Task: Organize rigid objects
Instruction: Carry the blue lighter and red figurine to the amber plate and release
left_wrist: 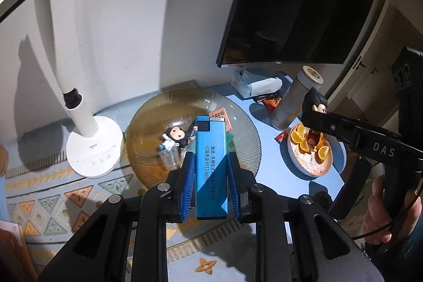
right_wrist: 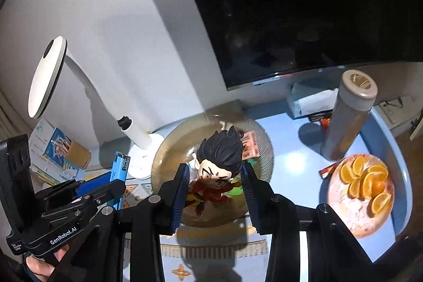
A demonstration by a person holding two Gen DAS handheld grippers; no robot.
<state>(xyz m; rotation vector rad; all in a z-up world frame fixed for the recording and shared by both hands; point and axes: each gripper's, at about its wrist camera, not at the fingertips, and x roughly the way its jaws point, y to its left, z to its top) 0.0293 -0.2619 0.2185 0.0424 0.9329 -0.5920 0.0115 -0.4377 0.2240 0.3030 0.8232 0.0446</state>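
Blue lighter (left_wrist: 211, 165) clamped in left fingers (left_wrist: 188, 184), dark-haired figurine (right_wrist: 218, 171) clamped in right fingers (right_wrist: 182, 192)

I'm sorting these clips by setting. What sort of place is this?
Most likely a home, a living room or bedroom corner. A dark screen stands against a white wall, a white desk lamp sits on a patterned cloth, and a plate of orange slices rests on the blue table.

Glass dish (left_wrist: 148, 123) partly filled: small figure (left_wrist: 174, 136), clear cup (left_wrist: 170, 157) and orange card (left_wrist: 220, 118) are seen inside; bare glass is left at 9 o'clock. Passage is blocked by lamp base (left_wrist: 92, 149) at 9, bottle (left_wrist: 293, 99) at 2, orange plate (left_wrist: 309, 149) at 3. Bare blue table (left_wrist: 275, 176) is left between dish and plate.
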